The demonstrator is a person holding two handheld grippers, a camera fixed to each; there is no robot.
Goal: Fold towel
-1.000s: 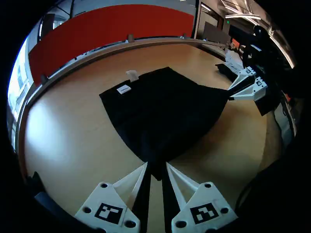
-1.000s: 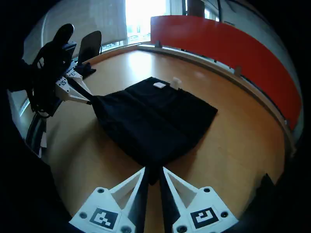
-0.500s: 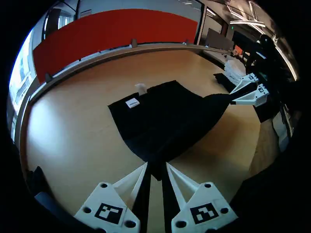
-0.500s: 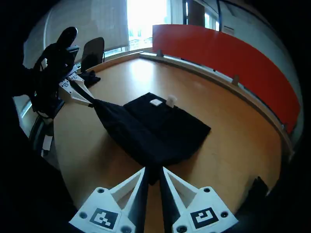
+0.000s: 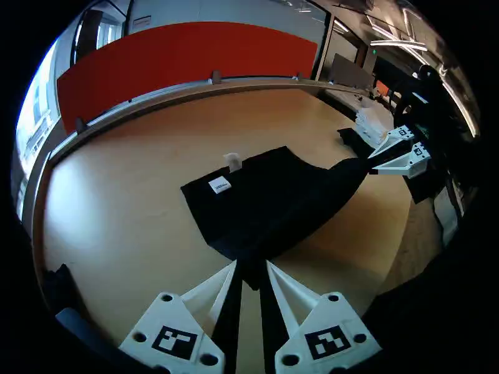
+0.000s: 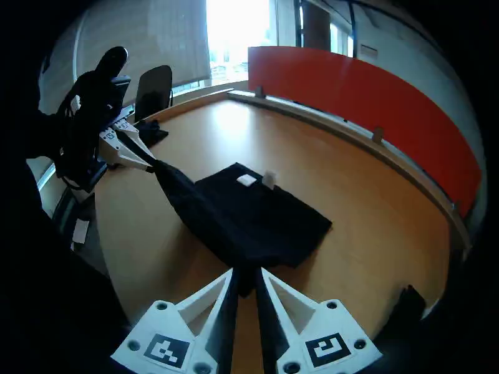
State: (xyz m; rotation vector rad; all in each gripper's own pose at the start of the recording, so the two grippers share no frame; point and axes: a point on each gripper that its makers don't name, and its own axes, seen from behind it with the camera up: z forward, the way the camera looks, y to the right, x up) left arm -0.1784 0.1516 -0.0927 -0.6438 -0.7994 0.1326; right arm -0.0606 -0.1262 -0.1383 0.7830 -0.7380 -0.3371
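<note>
**Desk:** Where's the towel on your feeds?

**Operator:** The black towel [image 5: 274, 193] lies mostly flat on the wooden surface [image 5: 118, 212]. Its near edge is raised off the wood, strung between my left gripper [image 5: 251, 272] and my right gripper [image 6: 247, 278].

**Desk:** How are they set?

**Operator:** The left gripper has its fingers drawn almost together, with one towel corner nipped in the narrow gap. The right gripper is the same, closed down on the other corner. In the left gripper view I also see the right gripper out to the right, the cloth running straight into its tips. What holds it is lost in shadow.

**Desk:** Anything you can't read?

**Operator:** Each corner vanishes between dark finger pads, so I can't tell how much cloth is caught. Black on black hides any layers or creases. A white tag [image 5: 219, 185] sits on the far part of the towel. Just beside that far edge is a small pale object [image 5: 231, 160] I can't identify. Beyond it, a red panel [image 5: 187, 56] runs along the surface's rim. In the right gripper view a chair [image 6: 153, 84] is cut off by the surface edge
</note>
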